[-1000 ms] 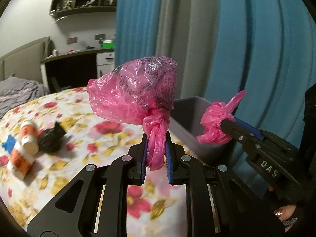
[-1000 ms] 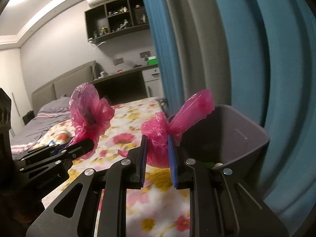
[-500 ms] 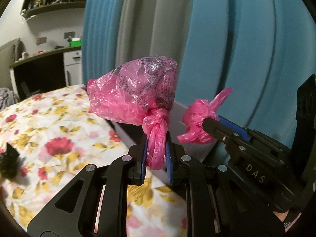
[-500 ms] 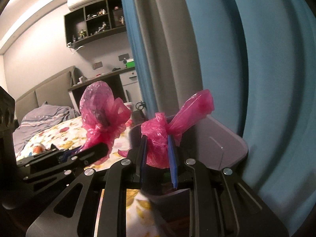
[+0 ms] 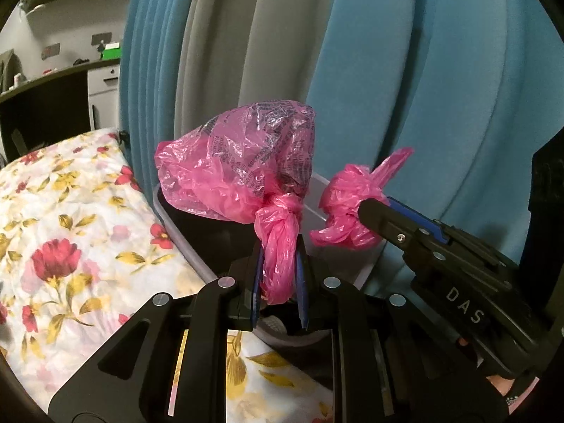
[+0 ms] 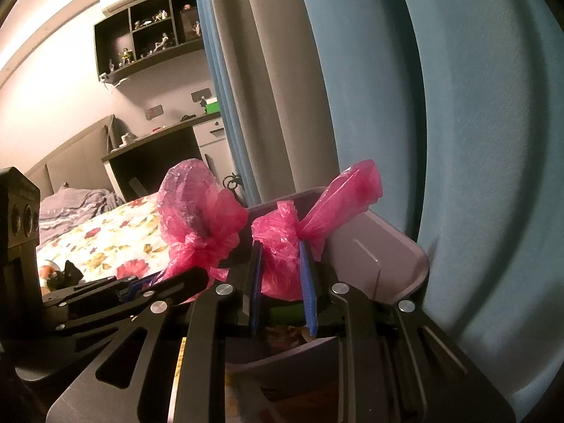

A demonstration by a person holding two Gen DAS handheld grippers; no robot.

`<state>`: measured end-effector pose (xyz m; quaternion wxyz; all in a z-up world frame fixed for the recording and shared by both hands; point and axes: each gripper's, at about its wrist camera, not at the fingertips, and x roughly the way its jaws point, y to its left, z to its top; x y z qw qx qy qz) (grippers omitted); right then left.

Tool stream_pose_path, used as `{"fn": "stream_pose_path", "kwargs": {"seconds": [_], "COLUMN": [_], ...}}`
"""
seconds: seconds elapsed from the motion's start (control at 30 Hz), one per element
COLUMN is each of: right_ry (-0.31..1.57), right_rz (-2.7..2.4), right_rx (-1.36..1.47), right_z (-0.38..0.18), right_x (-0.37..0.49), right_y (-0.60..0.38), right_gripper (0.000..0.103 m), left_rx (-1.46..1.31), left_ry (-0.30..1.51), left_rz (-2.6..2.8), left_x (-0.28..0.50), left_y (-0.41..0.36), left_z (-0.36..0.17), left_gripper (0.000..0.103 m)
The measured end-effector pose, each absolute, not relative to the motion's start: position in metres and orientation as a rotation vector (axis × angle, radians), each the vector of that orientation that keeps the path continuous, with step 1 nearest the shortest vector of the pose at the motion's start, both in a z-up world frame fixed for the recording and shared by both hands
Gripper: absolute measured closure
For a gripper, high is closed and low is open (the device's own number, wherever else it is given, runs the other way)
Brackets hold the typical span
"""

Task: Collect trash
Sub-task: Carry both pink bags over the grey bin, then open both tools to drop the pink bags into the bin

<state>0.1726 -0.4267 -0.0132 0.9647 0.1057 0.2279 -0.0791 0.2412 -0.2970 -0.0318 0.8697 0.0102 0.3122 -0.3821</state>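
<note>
On the left lies the bed (image 5: 70,232) with its flowered cover; a dark scrap (image 6: 68,272) and a pale item beside it, too small to name, rest on it further back. The left gripper (image 5: 278,283) has its fingers closed on the knotted tail of the big bag (image 5: 243,169), which stands above the near rim of the bin (image 6: 380,246). To its right, the right gripper (image 6: 280,285) pinches the small bag (image 6: 289,243) over the bin's mouth. Both bags look ready to drop. To do this well, I would carry the big bag further over the opening first, since part of it seems to overhang the bed side, then tip each gripper down so the bag hangs clear, and open the fingers one at a time.
</note>
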Motion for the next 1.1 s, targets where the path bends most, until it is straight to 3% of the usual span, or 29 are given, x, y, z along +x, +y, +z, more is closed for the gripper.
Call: {"fn": "stream_pose_path", "kwargs": {"seconds": [0.5, 0.6, 0.67, 0.73, 0.93, 1.1], "right_ry": [0.485, 0.488, 0.489, 0.484, 0.466, 0.431], "right_rz": [-0.191, -0.190, -0.188, -0.187, -0.185, -0.195], "right_rx": [0.205, 0.207, 0.210, 0.217, 0.237, 0.241], "right_z": [-0.018, -0.018, -0.019, -0.019, -0.014, -0.006], "right_x": [0.191, 0.194, 0.195, 0.194, 0.188, 0.174], "right_y": [-0.431, -0.432, -0.432, -0.433, -0.436, -0.430], "right_gripper": [0.081, 0.078, 0.077, 0.069, 0.060, 0.038], "left_rx": [0.024, 0.031, 0.013, -0.008, -0.023, -0.027], "left_ry": [0.710, 0.702, 0.686, 0.675, 0.659, 0.612], "left_rz": [-0.851, -0.835, -0.828, -0.828, -0.741, -0.630], "left_x": [0.255, 0.254, 0.253, 0.251, 0.247, 0.232], "left_y": [-0.311, -0.309, -0.303, -0.297, -0.271, -0.245], "left_z": [-0.050, -0.052, -0.051, -0.049, -0.045, -0.036], "left_gripper": [0.084, 0.063, 0.037, 0.026, 0.015, 0.008]}}
